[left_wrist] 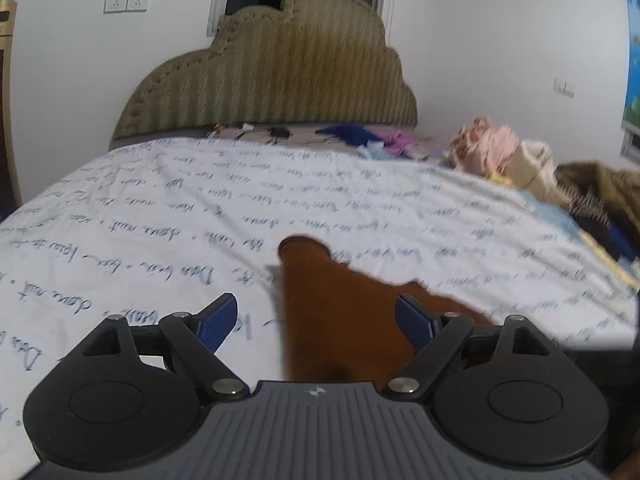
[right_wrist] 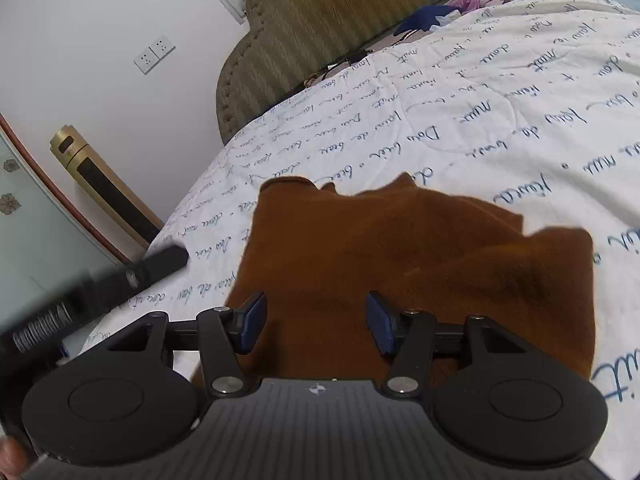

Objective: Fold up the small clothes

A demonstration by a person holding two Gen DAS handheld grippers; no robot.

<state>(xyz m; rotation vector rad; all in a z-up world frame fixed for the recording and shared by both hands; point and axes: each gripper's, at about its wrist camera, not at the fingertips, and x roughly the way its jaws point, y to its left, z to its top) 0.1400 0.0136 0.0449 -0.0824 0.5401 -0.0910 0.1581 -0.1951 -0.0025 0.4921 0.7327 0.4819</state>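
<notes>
Your left gripper (left_wrist: 316,322) has its fingers spread wide, gripping nothing; the brown garment (left_wrist: 344,312) lies on the bed's white scripted cover (left_wrist: 160,208) between and beyond them. Your right gripper (right_wrist: 316,322) has its fingers parted too, holding nothing, with the garment spread flat under and ahead of them, reaching further right.

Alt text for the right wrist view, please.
The open right gripper hovers over a brown garment lying partly folded on a white bedspread printed with blue handwriting, gripping nothing. An olive headboard stands behind.
</notes>
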